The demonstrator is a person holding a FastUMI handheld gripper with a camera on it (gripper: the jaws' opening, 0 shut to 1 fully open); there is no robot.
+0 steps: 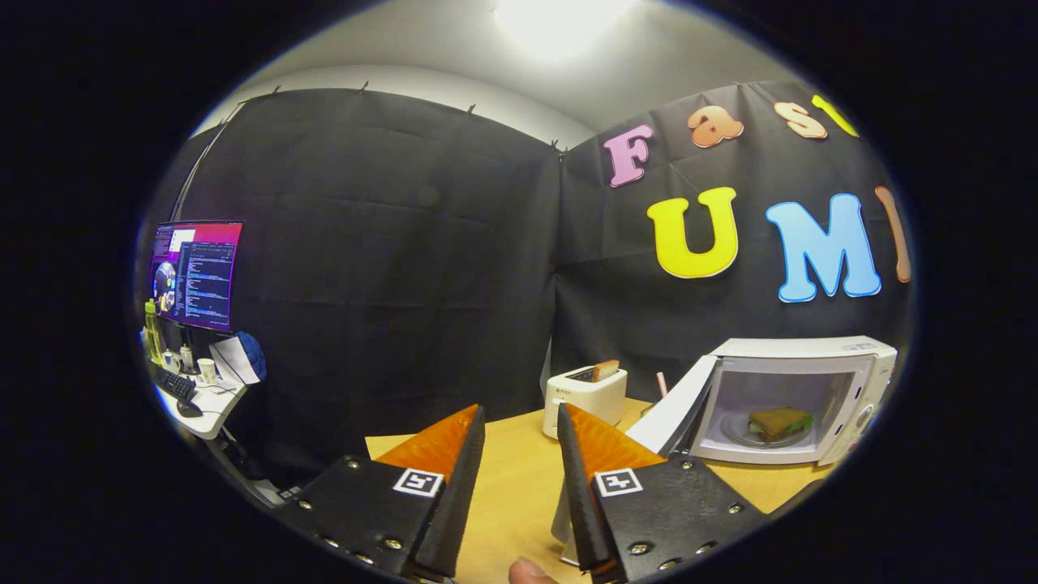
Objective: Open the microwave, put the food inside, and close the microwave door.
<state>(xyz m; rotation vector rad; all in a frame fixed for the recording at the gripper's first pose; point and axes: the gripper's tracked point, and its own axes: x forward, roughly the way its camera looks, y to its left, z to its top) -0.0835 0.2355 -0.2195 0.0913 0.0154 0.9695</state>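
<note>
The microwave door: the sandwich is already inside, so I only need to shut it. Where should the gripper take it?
Go for the free outer edge of the microwave door, which swings out toward the toaster. Come from its outer face and push toward the microwave. The gripper is open and holds nothing; the sandwich sits on the plate inside.

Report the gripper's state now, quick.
Gripper: jaws open, holding nothing, above the table, short of the toaster; the microwave stands open with the sandwich inside.

sandwich (778, 422) in open microwave (799, 399) | toaster (585, 395) left of it | both on table (519, 495) beyond parted fingers (454, 466)
</note>
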